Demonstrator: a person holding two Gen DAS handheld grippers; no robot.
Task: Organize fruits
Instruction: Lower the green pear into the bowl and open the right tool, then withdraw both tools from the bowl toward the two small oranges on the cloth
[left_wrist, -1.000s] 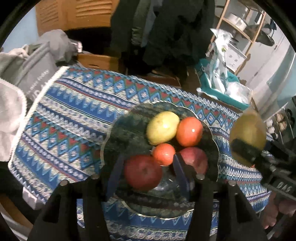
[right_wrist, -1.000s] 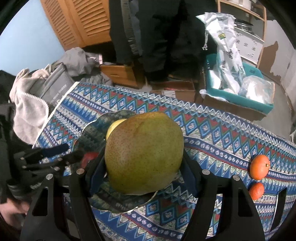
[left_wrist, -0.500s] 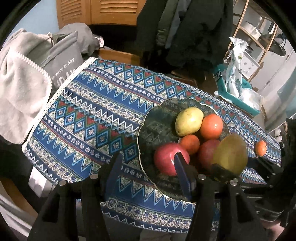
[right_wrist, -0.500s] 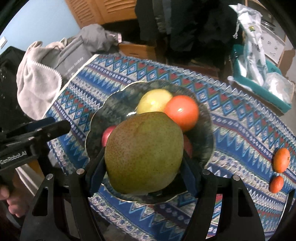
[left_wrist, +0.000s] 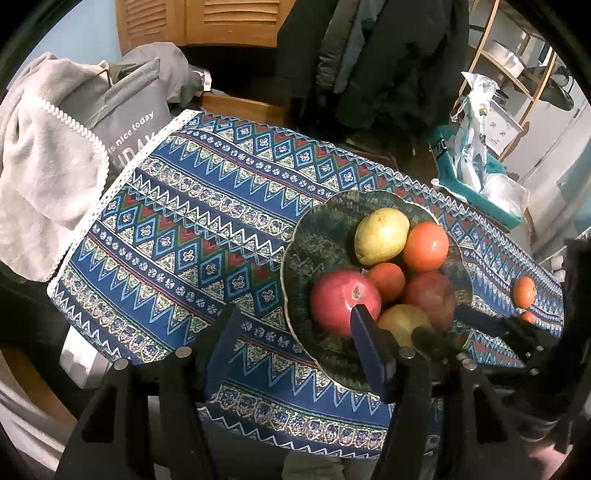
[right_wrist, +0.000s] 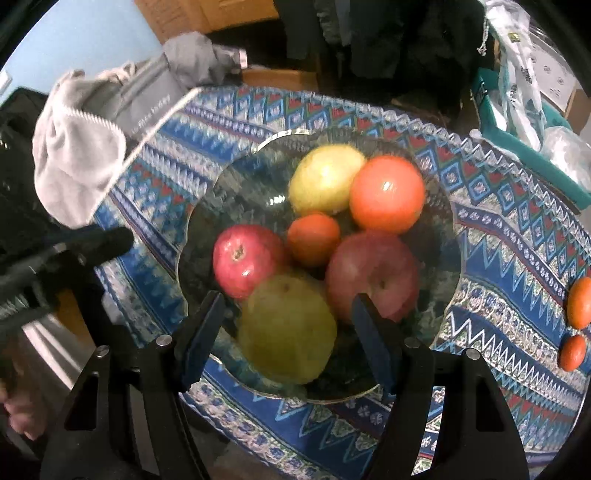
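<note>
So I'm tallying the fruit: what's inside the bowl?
In the bowl: two red apples, two pears, a big orange and a small one. Anything beneath the pile is covered.

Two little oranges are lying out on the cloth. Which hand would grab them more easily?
Probably right. The oranges lie on its side of the bowl, and the right gripper looks free, its jaws clear of the pear. The left gripper, jaws opening on nothing, is across the bowl.

Table (left_wrist: 192, 229) (blue patterned cloth): fruit plate (left_wrist: 314, 236) and two mandarins (right_wrist: 580, 302) directly on it.
</note>
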